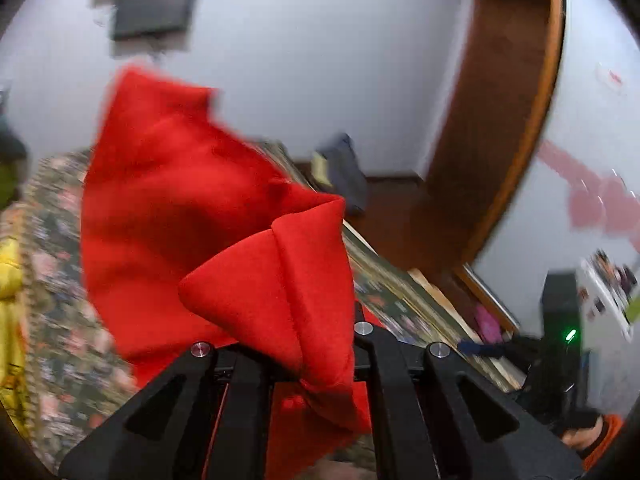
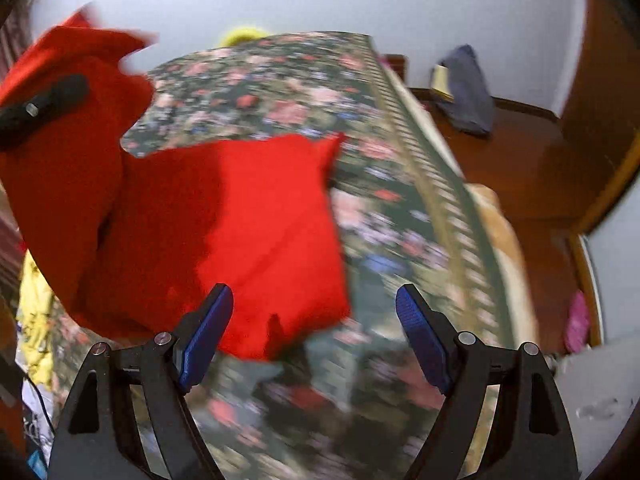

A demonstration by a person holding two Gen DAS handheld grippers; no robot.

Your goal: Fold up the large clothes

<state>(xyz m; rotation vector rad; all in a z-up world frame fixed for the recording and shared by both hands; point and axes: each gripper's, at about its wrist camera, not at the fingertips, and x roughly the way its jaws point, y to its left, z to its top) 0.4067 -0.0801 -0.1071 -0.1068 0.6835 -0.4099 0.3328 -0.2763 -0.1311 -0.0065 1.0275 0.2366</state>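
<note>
A large red garment (image 1: 192,216) hangs lifted above a floral bedspread (image 1: 60,320). My left gripper (image 1: 316,364) is shut on a bunched fold of the red garment, which covers its fingertips. In the right wrist view the red garment (image 2: 240,220) drapes from the upper left down onto the bedspread (image 2: 360,220); the left gripper (image 2: 44,104) shows there at the upper left, buried in the cloth. My right gripper (image 2: 314,312) is open and empty, its blue pads (image 2: 208,332) just above the cloth's near edge.
A yellow garment (image 2: 34,312) lies at the bed's left side, also in the left wrist view (image 1: 10,280). A dark blue cloth (image 2: 468,92) sits on the wooden floor (image 2: 520,168) by the wall. A pink item (image 2: 578,320) lies beside the bed. A wooden door frame (image 1: 500,140) stands right.
</note>
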